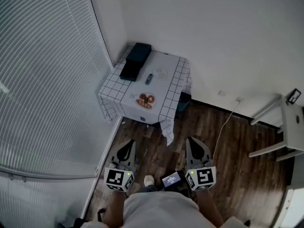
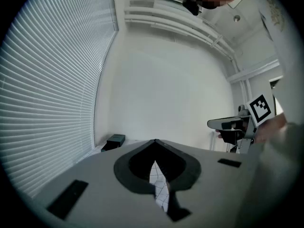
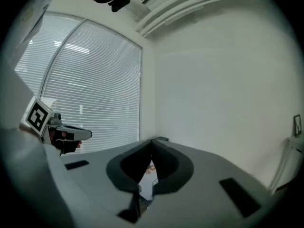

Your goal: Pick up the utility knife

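Observation:
The utility knife, a small dark grey-blue thing, lies near the middle of a small table with a white checked cloth in the room's corner, far ahead of me. My left gripper and right gripper are held low by my body over the wood floor, well short of the table. Both point toward it, both are shut, and neither holds anything. In the left gripper view the jaws meet at the tip, with checked cloth seen through the gap. In the right gripper view the jaws also meet.
On the table are a long black box at the back left, a plate of reddish food near the front, and a small round thing. A dark bin stands beside the table. Blinds cover the left wall. A white rack and a cable are at the right.

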Available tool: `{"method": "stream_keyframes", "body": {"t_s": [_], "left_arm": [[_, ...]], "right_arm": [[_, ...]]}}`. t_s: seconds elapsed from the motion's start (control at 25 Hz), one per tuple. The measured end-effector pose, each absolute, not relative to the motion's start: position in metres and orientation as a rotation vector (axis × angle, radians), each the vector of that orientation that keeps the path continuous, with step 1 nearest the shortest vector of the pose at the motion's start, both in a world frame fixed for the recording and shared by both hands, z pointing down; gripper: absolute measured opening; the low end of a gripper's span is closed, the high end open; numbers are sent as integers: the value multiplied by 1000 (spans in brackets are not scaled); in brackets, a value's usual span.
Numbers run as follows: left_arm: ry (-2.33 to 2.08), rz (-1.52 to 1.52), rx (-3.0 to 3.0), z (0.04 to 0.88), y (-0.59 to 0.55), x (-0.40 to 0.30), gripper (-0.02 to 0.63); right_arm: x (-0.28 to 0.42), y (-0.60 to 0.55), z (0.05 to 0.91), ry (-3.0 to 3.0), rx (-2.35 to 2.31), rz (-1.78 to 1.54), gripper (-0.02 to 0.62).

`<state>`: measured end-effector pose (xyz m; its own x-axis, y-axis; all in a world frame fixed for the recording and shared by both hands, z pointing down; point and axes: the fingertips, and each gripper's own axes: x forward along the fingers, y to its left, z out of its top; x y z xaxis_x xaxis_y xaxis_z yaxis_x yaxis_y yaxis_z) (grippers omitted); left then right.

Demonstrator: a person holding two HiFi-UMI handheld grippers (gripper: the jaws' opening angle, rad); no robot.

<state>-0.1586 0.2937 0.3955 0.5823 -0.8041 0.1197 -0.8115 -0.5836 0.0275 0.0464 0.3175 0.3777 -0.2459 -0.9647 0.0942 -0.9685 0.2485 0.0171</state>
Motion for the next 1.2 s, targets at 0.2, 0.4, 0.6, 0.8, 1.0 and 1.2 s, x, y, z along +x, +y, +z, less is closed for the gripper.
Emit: {"method": "stream_keyframes", "body": {"t_s": [0.2,0.4,0.6,0.8,1.0,1.2], "left_arm": [[-1455,127,2726,388,309,-189,8],[-1536,102,2704,377,319,-203,8],[-1548,70,2698,368,323,-195,8],[-1556,119,2708,370,321,-174,8],[-1515,164,2737,374,320,-148,8],[-1490,147,2729,375,314,-134,6]], "right_arm": [[19,327,380,-2408,1881,63,6],[4,340,381,-2447,1835,59,6],[8,344,378,-2494,1819,86,6],[28,338,375,-2513,1823,83,6],[47,334,375,-2515,1803,62,6],[59,330,385,-2518,1808,110,6]]}}
